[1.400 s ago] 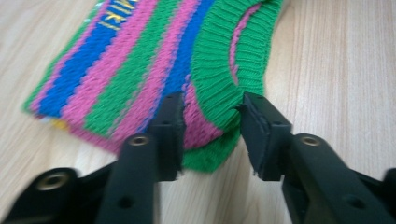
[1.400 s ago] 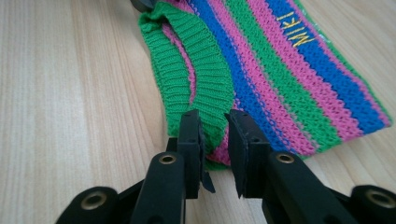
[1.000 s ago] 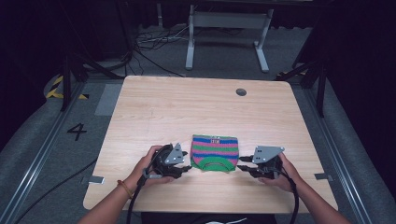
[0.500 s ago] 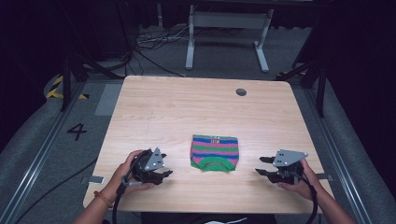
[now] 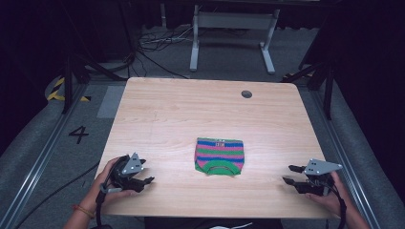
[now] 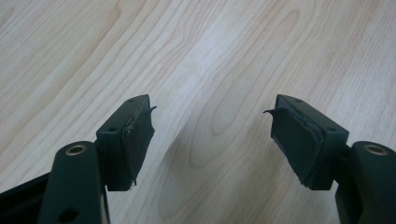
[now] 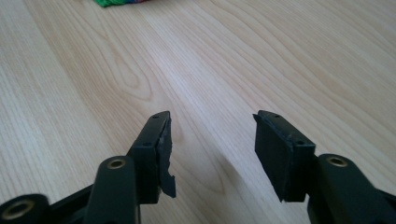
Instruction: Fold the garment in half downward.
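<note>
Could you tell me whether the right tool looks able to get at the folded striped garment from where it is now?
Probably yes. The right tool sits near the table's edge with open jaws, apart from the striped garment, and only bare wood lies between them, so nothing blocks a sideways approach.

White numeral 4 (image 5: 79, 134) on the grey floor (image 5: 57, 157) left of the table, garment label unreadable

Pink, green and blue stripes on folded knit garment (image 5: 219, 155), green collar edge; pale wood-grain counter (image 5: 191, 114) beneath; black grippers either side, grey top plates.
</note>
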The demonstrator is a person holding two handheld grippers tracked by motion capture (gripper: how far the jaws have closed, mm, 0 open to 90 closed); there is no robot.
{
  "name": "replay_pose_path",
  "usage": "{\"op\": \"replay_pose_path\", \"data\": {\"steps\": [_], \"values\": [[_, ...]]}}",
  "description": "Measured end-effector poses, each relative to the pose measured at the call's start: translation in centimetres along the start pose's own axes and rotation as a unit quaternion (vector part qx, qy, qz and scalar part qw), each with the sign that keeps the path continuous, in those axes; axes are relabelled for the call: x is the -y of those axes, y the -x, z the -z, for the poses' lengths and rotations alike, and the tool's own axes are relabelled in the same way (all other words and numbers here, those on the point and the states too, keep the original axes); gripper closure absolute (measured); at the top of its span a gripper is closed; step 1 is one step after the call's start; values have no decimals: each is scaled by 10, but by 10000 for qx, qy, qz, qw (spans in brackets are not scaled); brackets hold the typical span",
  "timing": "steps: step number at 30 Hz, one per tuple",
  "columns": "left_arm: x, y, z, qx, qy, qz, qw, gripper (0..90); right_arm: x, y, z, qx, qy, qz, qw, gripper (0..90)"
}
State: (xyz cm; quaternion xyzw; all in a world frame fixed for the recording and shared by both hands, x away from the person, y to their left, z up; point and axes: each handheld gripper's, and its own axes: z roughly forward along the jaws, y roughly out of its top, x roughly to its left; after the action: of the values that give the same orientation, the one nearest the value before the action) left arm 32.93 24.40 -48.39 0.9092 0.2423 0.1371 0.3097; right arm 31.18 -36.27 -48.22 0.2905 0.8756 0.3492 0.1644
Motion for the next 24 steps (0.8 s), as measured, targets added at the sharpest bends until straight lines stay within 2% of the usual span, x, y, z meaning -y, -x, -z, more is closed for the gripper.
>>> {"op": "replay_pose_path", "data": {"steps": [3,5,7,9,11,14,15,18,19,21,24], "values": [[10,-3,5,-91,38,204,9997,274,9,3,3,44,8,-198,9998,438],[13,-4,7,-154,20,257,9995,266,12,4,4,56,11,-249,9997,428],[19,-5,11,-170,118,390,9990,262,17,5,6,110,29,-392,9992,408],[23,-6,14,-150,162,460,9987,253,24,6,9,153,67,-606,9980,383],[28,-7,16,-143,198,537,9983,250,26,7,10,170,78,-642,9978,381],[36,-9,15,-28,195,664,9976,233,34,8,11,291,110,-859,9958,338],[38,-9,15,-12,215,718,9972,229,38,9,12,472,101,-979,9940,317],[47,-12,16,69,305,967,9948,215,43,10,14,475,117,-1081,9929,305],[47,-13,17,-32,313,987,9946,216,45,10,15,481,139,-1118,9925,295],[50,-13,18,-161,274,1186,9924,210,47,10,15,503,139,-1178,9917,278],[51,-13,19,-198,261,1223,9920,190,49,10,17,606,107,-1223,9906,238]]}}
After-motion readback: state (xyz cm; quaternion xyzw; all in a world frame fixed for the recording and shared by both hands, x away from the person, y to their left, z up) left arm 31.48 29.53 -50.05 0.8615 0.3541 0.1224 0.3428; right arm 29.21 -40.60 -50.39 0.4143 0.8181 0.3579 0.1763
